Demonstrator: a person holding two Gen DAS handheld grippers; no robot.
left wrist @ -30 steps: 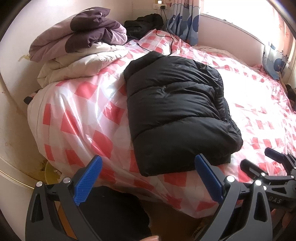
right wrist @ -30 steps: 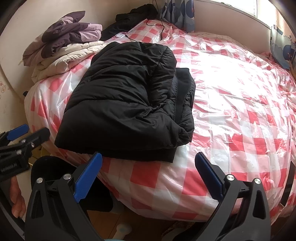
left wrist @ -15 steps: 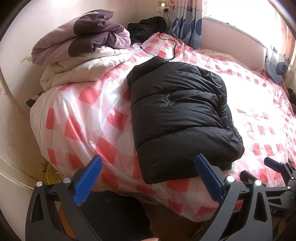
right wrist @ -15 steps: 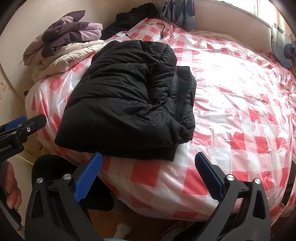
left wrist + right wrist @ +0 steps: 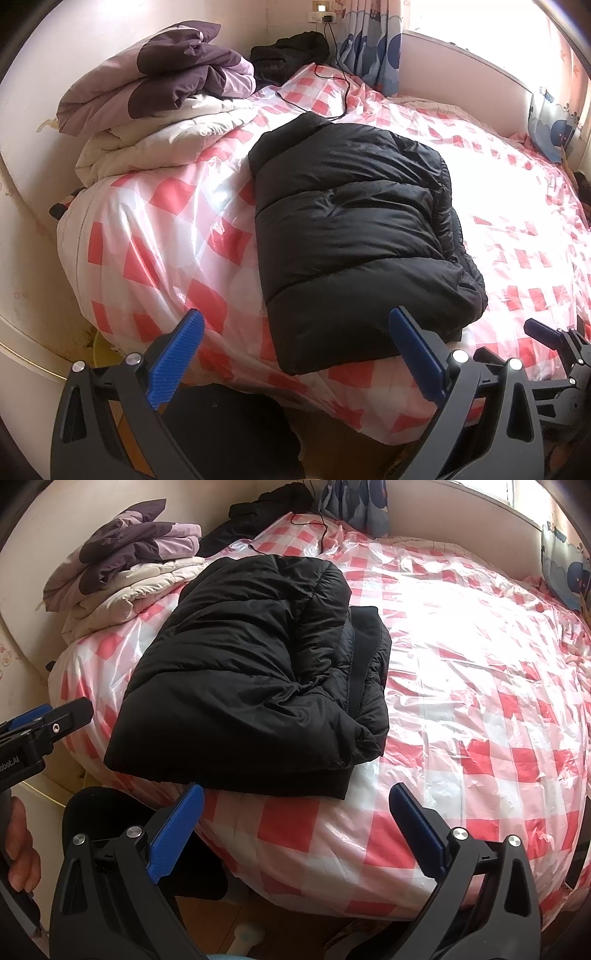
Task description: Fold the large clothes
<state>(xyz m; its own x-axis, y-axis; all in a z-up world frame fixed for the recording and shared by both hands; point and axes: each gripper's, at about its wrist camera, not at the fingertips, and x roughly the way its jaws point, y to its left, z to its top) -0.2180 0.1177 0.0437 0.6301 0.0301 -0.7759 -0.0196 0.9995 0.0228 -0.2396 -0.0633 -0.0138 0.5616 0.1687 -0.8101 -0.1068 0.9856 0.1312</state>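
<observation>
A black puffer jacket (image 5: 354, 229) lies folded on the bed, near its front edge; it also shows in the right wrist view (image 5: 255, 679). My left gripper (image 5: 295, 354) is open and empty, held off the bed's front edge, just in front of the jacket's lower hem. My right gripper (image 5: 295, 830) is open and empty, in front of the bed edge below the jacket's right corner. Each gripper shows at the side of the other's view: the right one (image 5: 554, 343), the left one (image 5: 40, 723).
The bed (image 5: 155, 236) has a red-and-white checked cover under clear plastic (image 5: 480, 686). Folded quilts (image 5: 159, 110) are stacked at the back left. A dark pile (image 5: 291, 51) and a charging cable (image 5: 340, 92) lie near the headboard. Curtains (image 5: 373, 48) hang behind.
Both grippers have drawn back and risen slightly from the bed; the jacket looks farther and lower in both views. The jacket itself has not moved.
</observation>
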